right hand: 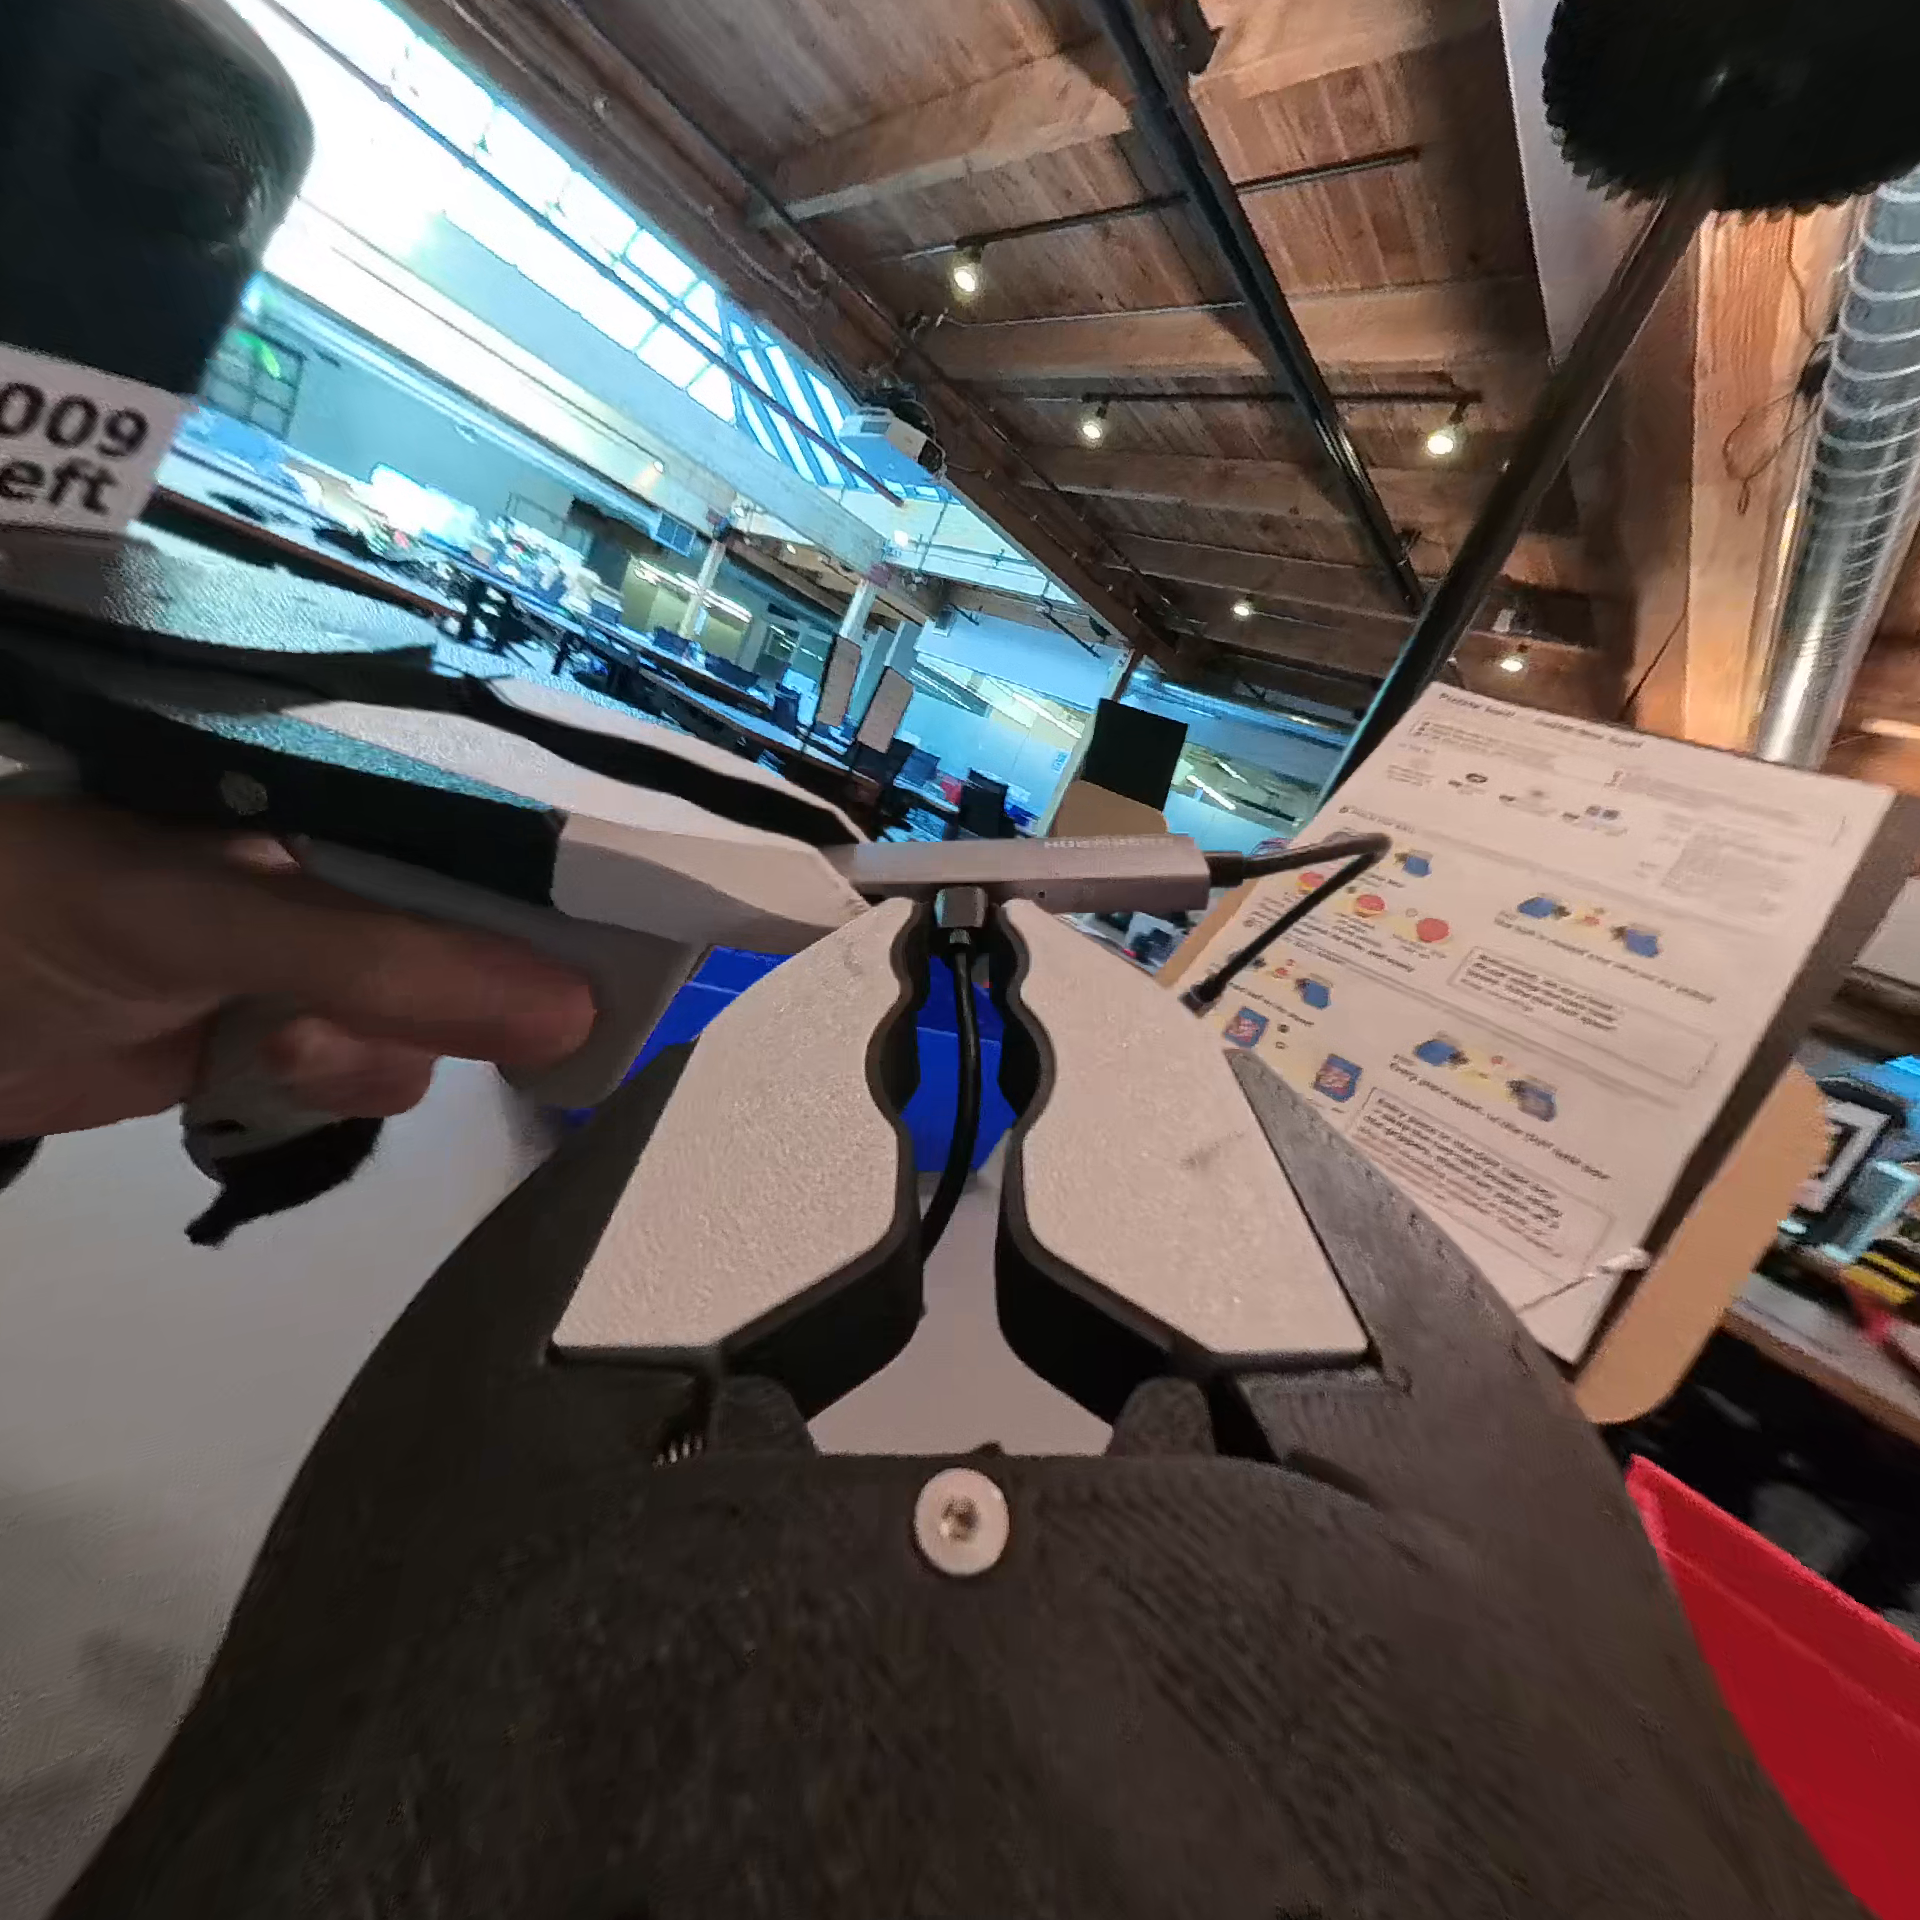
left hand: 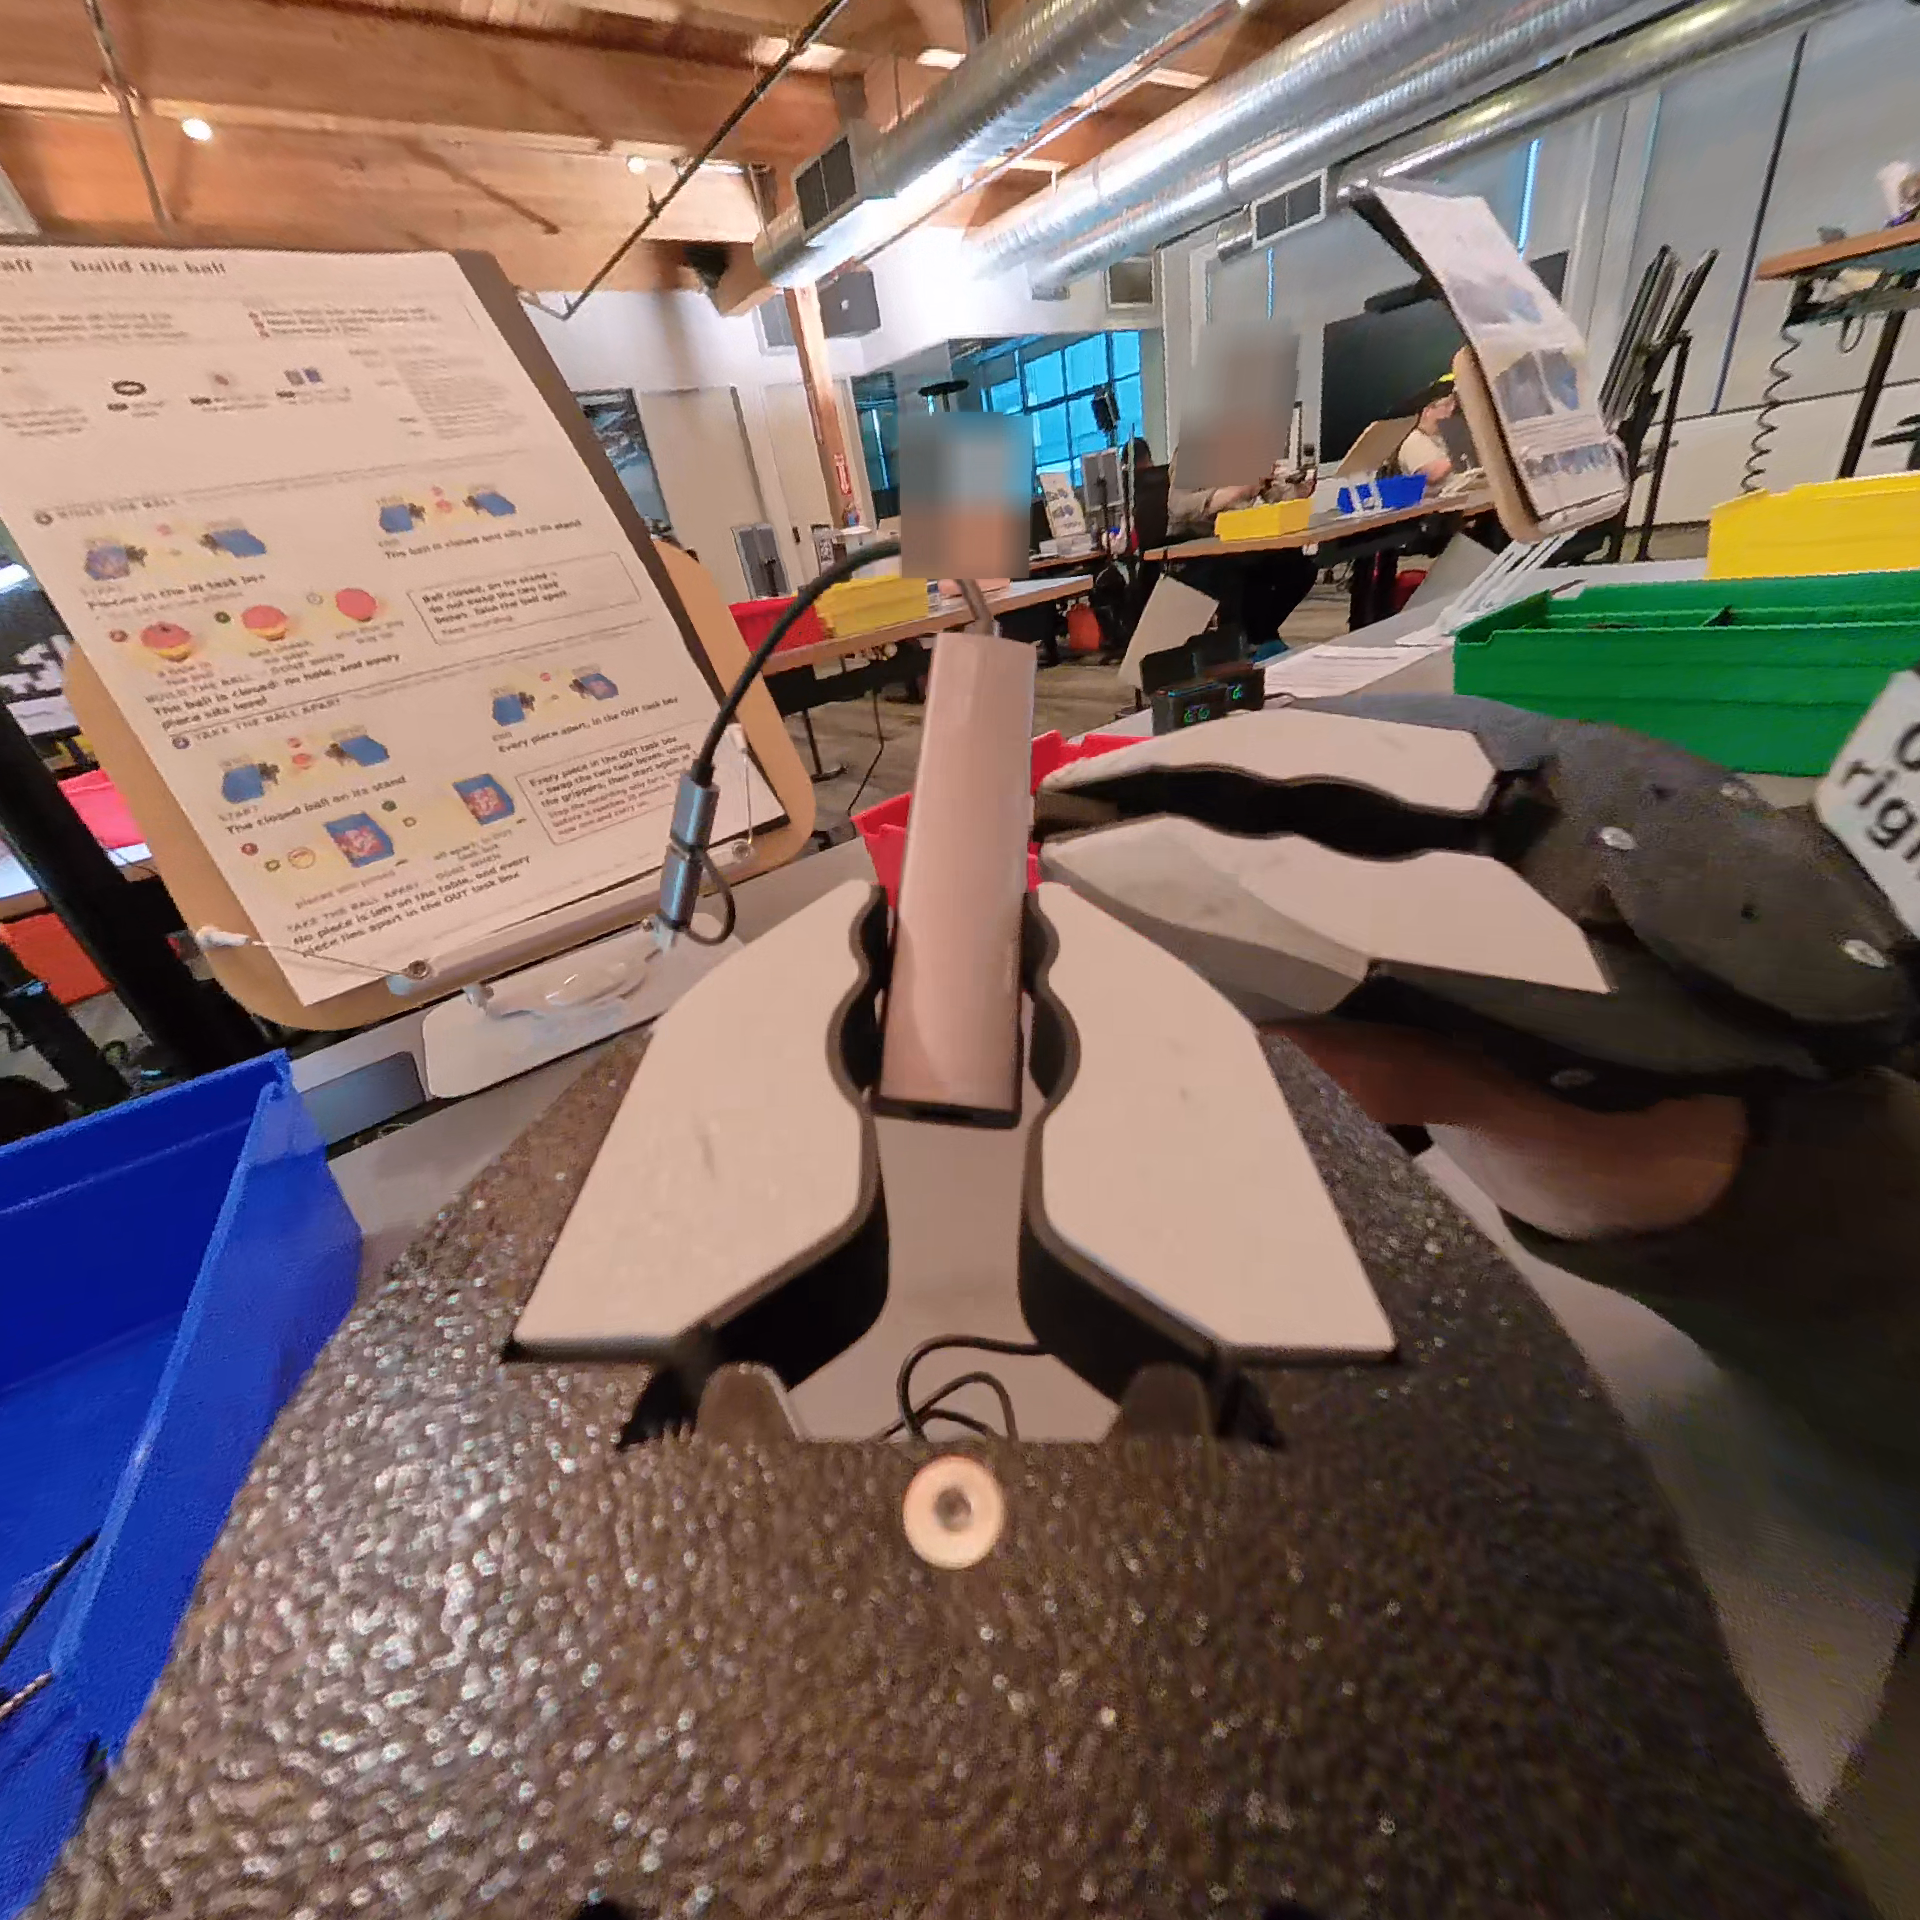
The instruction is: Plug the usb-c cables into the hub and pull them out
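Note:
My left gripper [left hand: 956,904] is shut on the grey usb-c hub [left hand: 961,831] and holds it upright in the air. The hub's own black cable [left hand: 769,644] arcs left and ends in a hanging grey plug [left hand: 686,862]. My right gripper [left hand: 1044,831] comes in from the right against the hub's side. In the right wrist view my right gripper [right hand: 958,912] is shut on a usb-c plug [right hand: 958,904] whose black cable [right hand: 966,1060] runs back between the fingers. The plug's tip meets the long side of the hub [right hand: 1039,868], which the left gripper [right hand: 831,883] holds. I cannot tell how deep the plug sits.
A blue bin [left hand: 156,1247] stands at the left, a red bin [left hand: 883,821] behind the hub, green [left hand: 1662,655] and yellow [left hand: 1818,530] bins at the right. An instruction sheet on a board [left hand: 312,623] stands at the back left. A hand [right hand: 260,977] grips the left gripper. Left and right tips are no more than a few centimetres apart.

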`<state>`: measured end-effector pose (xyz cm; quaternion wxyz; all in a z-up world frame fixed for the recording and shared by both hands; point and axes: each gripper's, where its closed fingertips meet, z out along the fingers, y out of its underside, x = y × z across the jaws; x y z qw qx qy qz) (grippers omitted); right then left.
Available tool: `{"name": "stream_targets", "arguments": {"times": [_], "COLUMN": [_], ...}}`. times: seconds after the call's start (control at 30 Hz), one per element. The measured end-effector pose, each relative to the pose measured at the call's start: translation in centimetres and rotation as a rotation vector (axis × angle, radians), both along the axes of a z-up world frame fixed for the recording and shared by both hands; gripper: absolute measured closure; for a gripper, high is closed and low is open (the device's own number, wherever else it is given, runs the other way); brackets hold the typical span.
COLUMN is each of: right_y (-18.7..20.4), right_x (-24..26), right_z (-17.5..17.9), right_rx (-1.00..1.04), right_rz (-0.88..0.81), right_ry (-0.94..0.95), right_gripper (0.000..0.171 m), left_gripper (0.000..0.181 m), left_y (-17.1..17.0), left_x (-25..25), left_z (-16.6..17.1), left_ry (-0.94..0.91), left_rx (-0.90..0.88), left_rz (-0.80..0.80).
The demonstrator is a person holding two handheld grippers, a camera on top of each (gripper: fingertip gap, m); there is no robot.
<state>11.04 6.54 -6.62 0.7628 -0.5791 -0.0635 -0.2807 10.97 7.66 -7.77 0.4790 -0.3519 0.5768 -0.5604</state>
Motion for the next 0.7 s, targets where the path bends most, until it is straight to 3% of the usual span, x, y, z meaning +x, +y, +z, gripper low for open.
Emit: {"name": "stream_targets", "arguments": {"times": [0.7], "right_y": [0.8], "right_x": [0.8], "right_z": [-1.6], "right_rx": [-0.013], "right_rz": [0.053], "right_ry": [0.214], "right_gripper": [0.161], "left_gripper": [0.158], "left_y": [1.3], "left_x": [0.7], "left_z": [-1.5], "left_ry": [0.005], "left_rx": [0.061], "left_rz": [0.103]}}
